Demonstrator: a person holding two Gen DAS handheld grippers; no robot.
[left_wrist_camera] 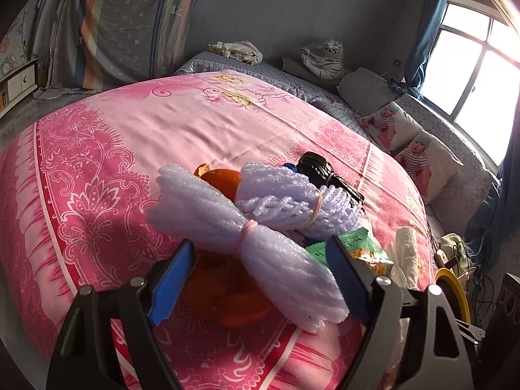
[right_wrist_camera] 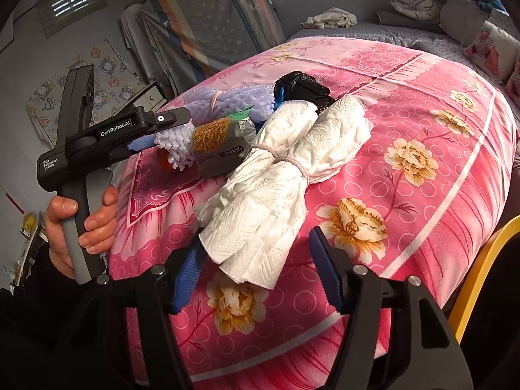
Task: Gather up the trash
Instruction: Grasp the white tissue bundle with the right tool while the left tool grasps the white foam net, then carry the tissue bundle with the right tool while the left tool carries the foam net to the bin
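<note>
Grasping stage — left gripper (left_wrist_camera: 260, 266) straddles the foam-net bundle (left_wrist_camera: 260, 247), right gripper (right_wrist_camera: 256, 279) the tissue bundle (right_wrist_camera: 279, 195); both part-open, gripping nothing — next, squeeze and lift.

You can read "GenRobot.AI" in white letters on the black side of the left hand-held gripper (right_wrist_camera: 169, 136) in the right wrist view; lower on that same body, just above the grip your hand (right_wrist_camera: 81, 224) holds, a small white label reads "Data Acquisition System" in three short lines; the grey snack packet (right_wrist_camera: 224, 157) on the bed carries a small dark label with print too blurred for you to read; the green packet (left_wrist_camera: 354, 243) in the left wrist view shows print, also unreadable; nothing else legible.
</note>
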